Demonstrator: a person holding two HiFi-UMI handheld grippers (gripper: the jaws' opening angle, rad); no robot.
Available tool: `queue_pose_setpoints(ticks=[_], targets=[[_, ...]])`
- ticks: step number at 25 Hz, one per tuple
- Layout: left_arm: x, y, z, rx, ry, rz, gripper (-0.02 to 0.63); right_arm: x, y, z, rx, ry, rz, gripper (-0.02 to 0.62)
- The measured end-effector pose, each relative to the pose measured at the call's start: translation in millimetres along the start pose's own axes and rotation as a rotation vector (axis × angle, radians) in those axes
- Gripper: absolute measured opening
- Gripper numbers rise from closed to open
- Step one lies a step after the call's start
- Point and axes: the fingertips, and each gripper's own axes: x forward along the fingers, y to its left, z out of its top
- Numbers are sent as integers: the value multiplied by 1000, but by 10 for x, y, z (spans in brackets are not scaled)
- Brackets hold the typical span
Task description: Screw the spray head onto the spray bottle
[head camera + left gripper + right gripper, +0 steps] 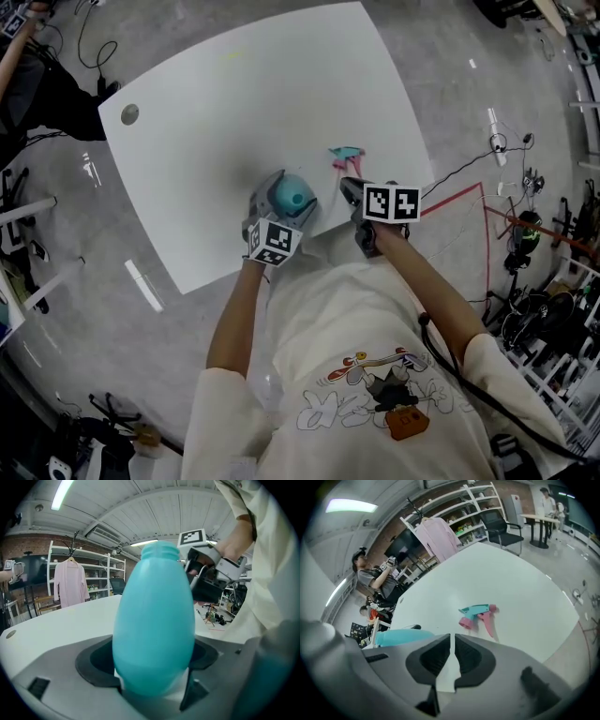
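My left gripper (153, 670) is shut on a teal spray bottle (154, 630), which stands upright with its threaded neck bare. In the head view the bottle (292, 195) sits near the table's front edge, with the left gripper (281, 208) around it. A teal and pink spray head (478, 613) lies on its side on the white table (501, 573), a little beyond my right gripper (451, 641). That gripper is shut with nothing between its jaws. In the head view the right gripper (352, 193) hovers just right of the bottle and short of the spray head (346, 157).
The table's front edge (328, 230) runs close to the person's body. A round hole (129, 114) is in the table's far left corner. Cables and red floor tape (469, 192) lie to the right. Another person (375, 581) stands beyond the table's far side.
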Motion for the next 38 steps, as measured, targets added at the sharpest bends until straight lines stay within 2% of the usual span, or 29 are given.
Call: queue_pose_setpoints(ticks=[3, 6, 10, 14, 17, 25, 30, 34, 36, 38], targets=[[-66, 10, -11, -1, -1, 5, 410, 132, -67, 20, 122, 67, -16, 34], [-56, 8, -14, -4, -1, 4, 410, 285, -129, 50, 266, 124, 0, 133], [-23, -1, -2, -5, -1, 5, 408, 343, -276, 116, 386, 135, -46, 149], [-47, 21, -41, -5, -2, 5, 409, 422, -317, 132, 562, 121, -65, 150], [-29, 25, -32, -4, -2, 5, 408, 445, -393, 188, 613, 123, -103, 152], [-24, 14, 17, -4, -1, 13, 408, 536, -440, 131, 594, 218, -210, 149], [-37, 69, -19, -8, -1, 15, 408, 584, -412, 133, 548, 204, -240, 138], [-86, 120, -70, -31, -2, 50, 408, 545, -269, 124, 367, 138, -172, 135], [-88, 134, -77, -61, 12, 54, 410, 365, -56, 248, 250, 31, -82, 135], [-110, 182, -43, -90, 35, 52, 409, 98, 270, 468, 87, -102, 23, 135]])
